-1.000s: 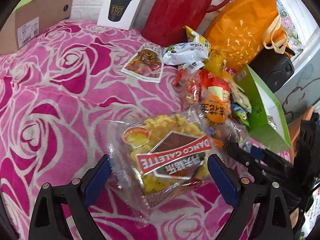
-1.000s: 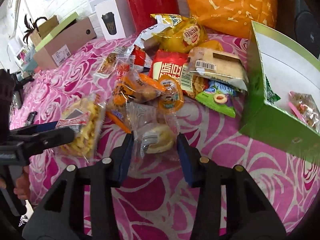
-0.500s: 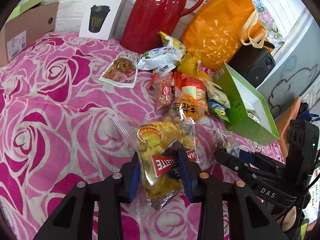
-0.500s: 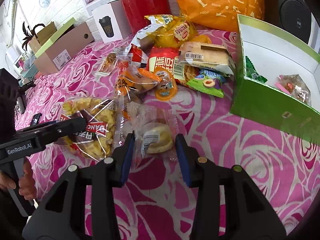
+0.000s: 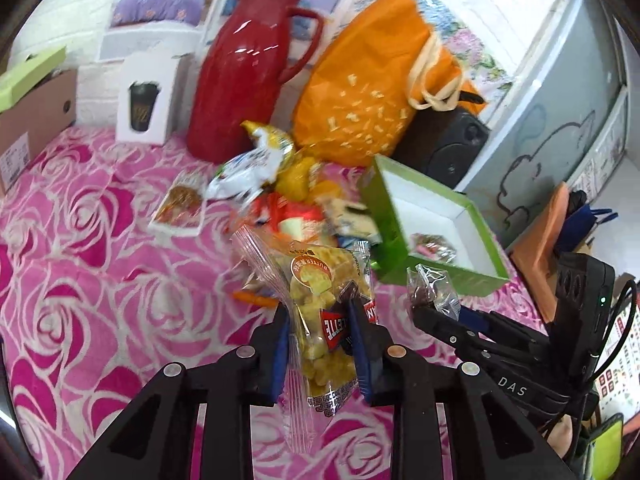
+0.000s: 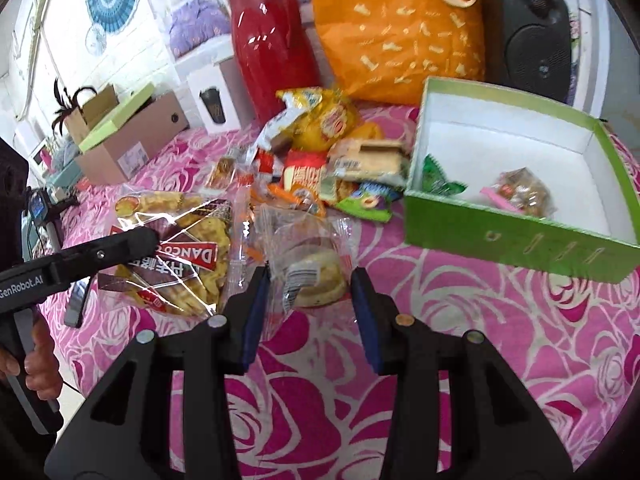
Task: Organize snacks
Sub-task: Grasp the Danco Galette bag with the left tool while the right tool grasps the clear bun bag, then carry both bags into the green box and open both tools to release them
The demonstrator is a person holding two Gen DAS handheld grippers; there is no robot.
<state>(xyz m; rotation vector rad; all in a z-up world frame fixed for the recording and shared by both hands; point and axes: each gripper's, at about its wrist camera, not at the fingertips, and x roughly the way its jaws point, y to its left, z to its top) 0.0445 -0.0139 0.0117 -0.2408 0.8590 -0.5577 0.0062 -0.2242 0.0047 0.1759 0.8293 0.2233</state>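
On a pink rose-print cloth (image 6: 500,332), a heap of snacks (image 6: 320,168) lies in the middle, with a green box (image 6: 520,236) just to its right. The box is open at the top and holds a clear packet of sweets (image 6: 524,196) near its front wall and a green packet (image 6: 438,182) at its left corner.

The left gripper (image 5: 320,344) is clamped on a galette bag (image 5: 320,312), a clear bag of yellow waffle biscuits with a red band. Its blue pads (image 5: 280,356) press the bag from both sides, and the bag stands up between them, lifted off the cloth. In the right wrist view the same bag (image 6: 180,248) shows at the left, near the heap, with one black finger of the left gripper across it and a hand (image 6: 38,360) on the grip below.

The right gripper (image 6: 308,308) holds a bun packet (image 6: 312,268), a clear wrapper with a pale round bun inside. Its pads (image 6: 252,316) sit at either side of the wrapper, closed in on its edges. In the left wrist view the packet's crinkled end (image 5: 432,292) pokes up from the right gripper's tips, in front of the box's near wall.

Far behind the heap stand a red jug (image 5: 244,80), an orange bag (image 5: 376,88), a black speaker (image 6: 528,28), a white cup box (image 5: 146,100) and, far left, a brown carton (image 6: 132,140).
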